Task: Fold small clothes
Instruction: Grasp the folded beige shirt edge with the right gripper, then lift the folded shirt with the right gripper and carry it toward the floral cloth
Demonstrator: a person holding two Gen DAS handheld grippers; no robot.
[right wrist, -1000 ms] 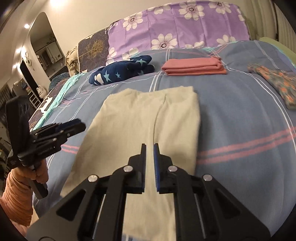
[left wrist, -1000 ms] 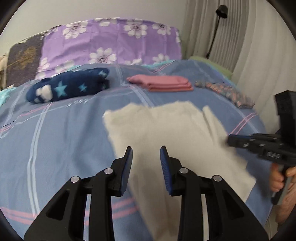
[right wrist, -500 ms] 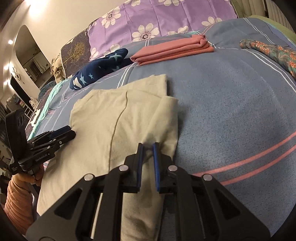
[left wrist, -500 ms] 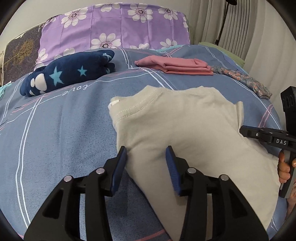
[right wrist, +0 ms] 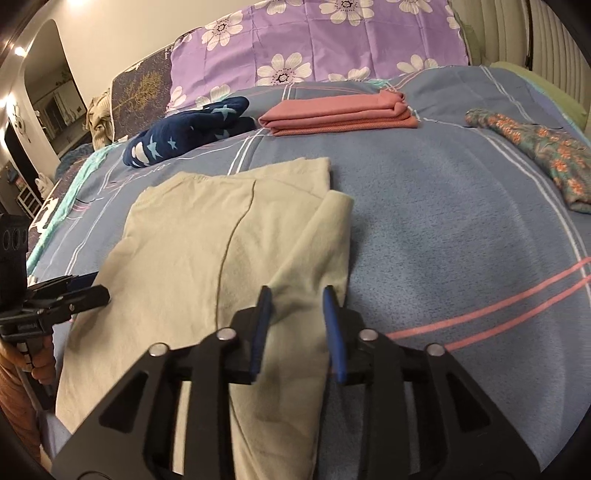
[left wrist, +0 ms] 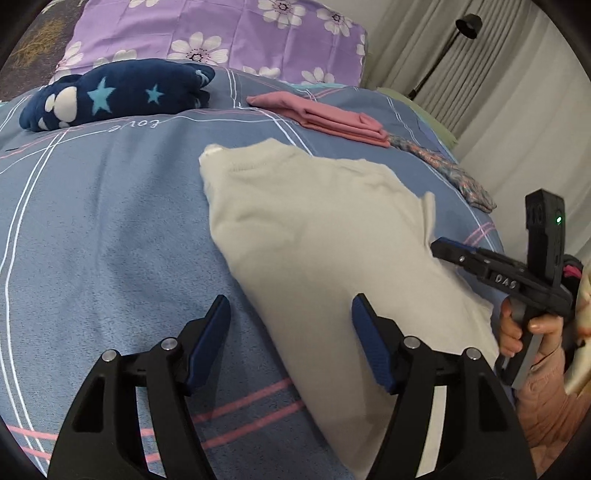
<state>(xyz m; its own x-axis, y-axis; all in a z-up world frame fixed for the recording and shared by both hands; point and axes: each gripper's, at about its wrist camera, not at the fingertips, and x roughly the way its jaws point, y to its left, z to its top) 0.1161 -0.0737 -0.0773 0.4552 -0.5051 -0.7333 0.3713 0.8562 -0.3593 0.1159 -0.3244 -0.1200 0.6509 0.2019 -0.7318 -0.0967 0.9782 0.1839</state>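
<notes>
A beige shirt (left wrist: 325, 229) lies folded lengthwise on the blue bedspread (left wrist: 92, 221), collar end away from me. My left gripper (left wrist: 290, 306) hovers low over the shirt's near left edge. Its jaws are opening, and the cloth passes under the gap with neither pad pressing on it. In the right wrist view the shirt (right wrist: 192, 236) shows a turned-in flap along its right side. My right gripper (right wrist: 297, 295) sits over that flap, its jaws opening off the cloth. Each gripper shows in the other's view: the right gripper (left wrist: 443, 247) and the left gripper (right wrist: 99, 291).
A folded pink garment (right wrist: 340, 114), a navy star-print garment (right wrist: 188, 133) and a floral garment (right wrist: 546, 155) lie farther back on the bed. A purple flowered pillow (left wrist: 221, 33) stands at the head. Curtains and a floor lamp (left wrist: 469, 26) are to the right.
Both grippers sank toward the bed and their jaws widened. The right one was shut on the shirt's flap and has let it go. The shirt has settled flat.
</notes>
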